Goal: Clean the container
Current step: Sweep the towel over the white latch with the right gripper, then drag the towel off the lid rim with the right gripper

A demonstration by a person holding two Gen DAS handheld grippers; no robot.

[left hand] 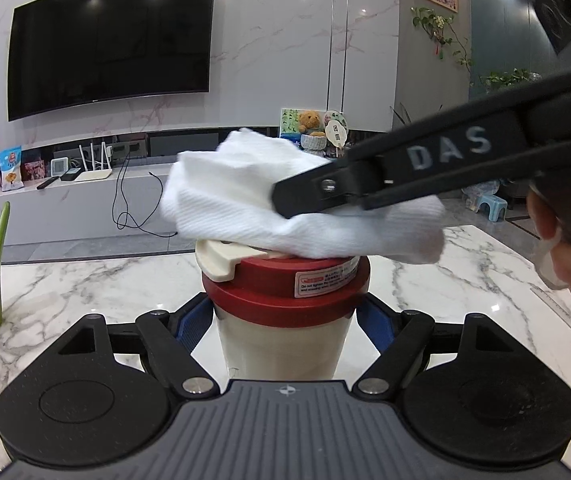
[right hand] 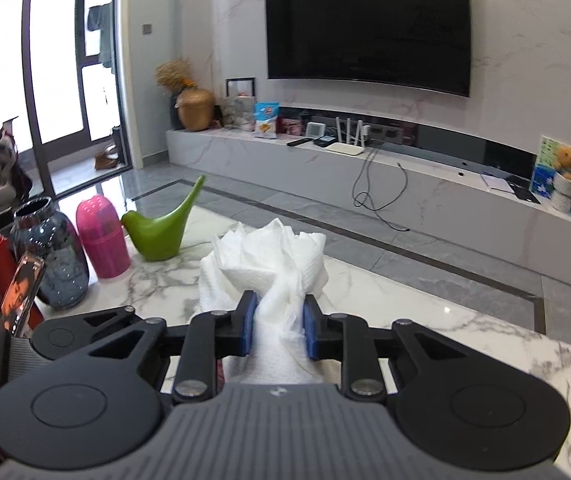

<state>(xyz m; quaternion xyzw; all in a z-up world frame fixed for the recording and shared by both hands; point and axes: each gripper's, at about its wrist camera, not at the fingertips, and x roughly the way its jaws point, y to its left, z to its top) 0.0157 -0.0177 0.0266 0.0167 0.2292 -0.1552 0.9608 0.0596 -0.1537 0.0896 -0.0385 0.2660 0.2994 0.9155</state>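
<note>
The cream container (left hand: 283, 344) with a red lid (left hand: 285, 284) stands on the marble table (left hand: 425, 280), pinched by the left gripper (left hand: 283, 330). The right gripper (right hand: 277, 320) pinches a white cloth (left hand: 285, 208) resting on the lid. A green watering can (right hand: 157, 232) stands far left.

My cream container (left hand: 281, 348), red lid (left hand: 285, 292) | white ribbed cloth (left hand: 245, 204) | blue pads (right hand: 248, 328) on my black right hand-held gripper (right hand: 277, 326) | white counter (left hand: 425, 276), grey-veined | green watering can (right hand: 157, 232), pink jar (right hand: 101, 236)
</note>
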